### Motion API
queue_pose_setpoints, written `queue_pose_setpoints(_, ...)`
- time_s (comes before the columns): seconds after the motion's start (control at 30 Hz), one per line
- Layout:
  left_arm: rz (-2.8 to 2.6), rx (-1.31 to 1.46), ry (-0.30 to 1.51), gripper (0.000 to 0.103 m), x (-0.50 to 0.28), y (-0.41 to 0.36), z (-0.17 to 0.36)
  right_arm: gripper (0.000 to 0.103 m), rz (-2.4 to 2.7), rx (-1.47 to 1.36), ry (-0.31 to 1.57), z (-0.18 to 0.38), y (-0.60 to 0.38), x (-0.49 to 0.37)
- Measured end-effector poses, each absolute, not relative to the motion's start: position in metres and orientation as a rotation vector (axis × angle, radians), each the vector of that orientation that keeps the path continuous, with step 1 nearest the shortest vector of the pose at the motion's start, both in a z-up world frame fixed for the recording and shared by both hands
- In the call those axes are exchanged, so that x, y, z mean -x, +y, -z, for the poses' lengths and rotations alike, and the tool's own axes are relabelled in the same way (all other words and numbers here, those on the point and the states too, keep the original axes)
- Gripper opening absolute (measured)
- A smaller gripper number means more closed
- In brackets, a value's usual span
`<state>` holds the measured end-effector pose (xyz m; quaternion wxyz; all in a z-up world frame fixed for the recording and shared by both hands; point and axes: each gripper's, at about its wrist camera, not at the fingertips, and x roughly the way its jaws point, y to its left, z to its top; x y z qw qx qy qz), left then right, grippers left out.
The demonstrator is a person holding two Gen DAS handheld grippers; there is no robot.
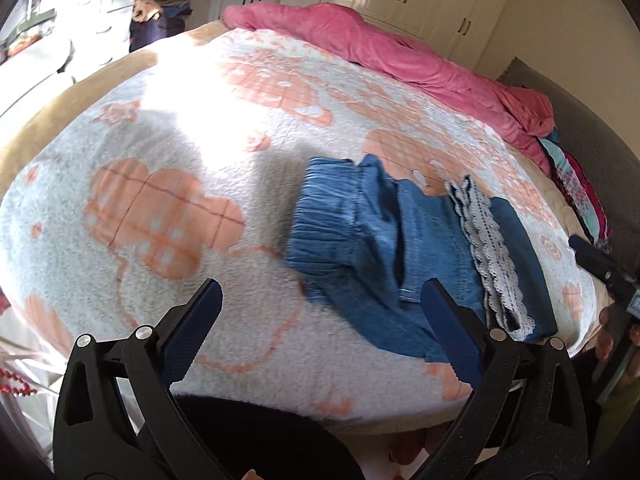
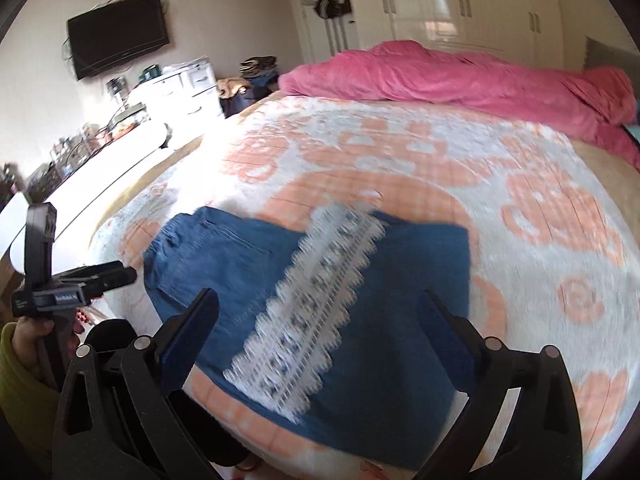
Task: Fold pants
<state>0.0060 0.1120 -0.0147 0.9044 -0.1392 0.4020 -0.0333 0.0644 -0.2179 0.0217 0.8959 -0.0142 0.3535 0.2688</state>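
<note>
At the near edge of the bed, both tongs hang above the blanket with nothing in them. Left tongs [image 1: 322, 292]: jaws spread wide, released, over bare blanket [image 1: 160, 168] just left of the pants. Right tongs [image 2: 320, 304]: jaws likewise spread wide, released, directly over the pants but not pressing them.

Pants [image 2: 312, 280]: blue denim, lying on the blanket near the bed's front edge, already doubled into a short, compact bundle. Gathered elastic waistband [image 1: 324, 216] faces left; a strip of white lace trim [image 2: 304, 312] runs across the top layer.

Judgement: folding looks largely done, since the legs are brought up and the bundle rests on its own. The waistband end is bunched and the layers sit a little askew, so what may be left is smoothing or one more fold.

Farther back: a crumpled pink quilt [image 2: 460, 72] along the far side of the bed, then white wardrobes [image 2: 480, 4] against the wall.
</note>
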Motion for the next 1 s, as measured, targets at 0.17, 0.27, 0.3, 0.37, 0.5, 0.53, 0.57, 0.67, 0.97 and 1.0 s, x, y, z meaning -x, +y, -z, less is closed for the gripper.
queue_pose_setpoints(0.17, 0.102, 0.360, 0.849, 0.093, -0.007, 0.119, 0.024, 0.099, -0.671, 0.104, 0.760, -0.036, -0.161, -0.096)
queue_pose_setpoints(0.27, 0.130, 0.396, 0.857, 0.088, -0.008, 0.115, 0.029, 0.099, -0.725, 0.115, 0.803, -0.034, -0.127, -0.119)
queue_pose_setpoints(0.3, 0.140, 0.410, 0.858, 0.079, -0.009, 0.114, 0.031, 0.099, -0.739, 0.120, 0.817, -0.033, -0.117, -0.126)
queue_pose_setpoints(0.37, 0.156, 0.438, 0.868, 0.065, -0.011, 0.112, 0.036, 0.099, -0.765, 0.132, 0.849, -0.029, -0.096, -0.141)
queue_pose_setpoints(0.5, 0.179, 0.493, 0.895, 0.053, -0.015, 0.111, 0.049, 0.099, -0.809, 0.170, 0.924, -0.016, -0.061, -0.161)
queue_pose_setpoints(0.53, 0.185, 0.500, 0.894, 0.053, -0.015, 0.111, 0.050, 0.099, -0.809, 0.179, 0.929, -0.014, -0.054, -0.163)
queue_pose_setpoints(0.57, 0.191, 0.505, 0.892, 0.052, -0.015, 0.111, 0.050, 0.099, -0.823, 0.193, 0.938, -0.011, -0.045, -0.166)
queue_pose_setpoints(0.67, 0.195, 0.496, 0.898, 0.051, -0.017, 0.107, 0.054, 0.098, -0.847, 0.248, 0.965, 0.001, -0.024, -0.169)
queue_pose_setpoints(0.97, 0.207, 0.513, 0.899, 0.051, -0.021, 0.107, 0.058, 0.098, -0.918, 0.314, 1.051, 0.036, 0.018, -0.171)
queue_pose_setpoints(1.0, 0.207, 0.513, 0.899, 0.051, -0.021, 0.106, 0.059, 0.098, -0.927, 0.321, 1.061, 0.040, 0.021, -0.171)
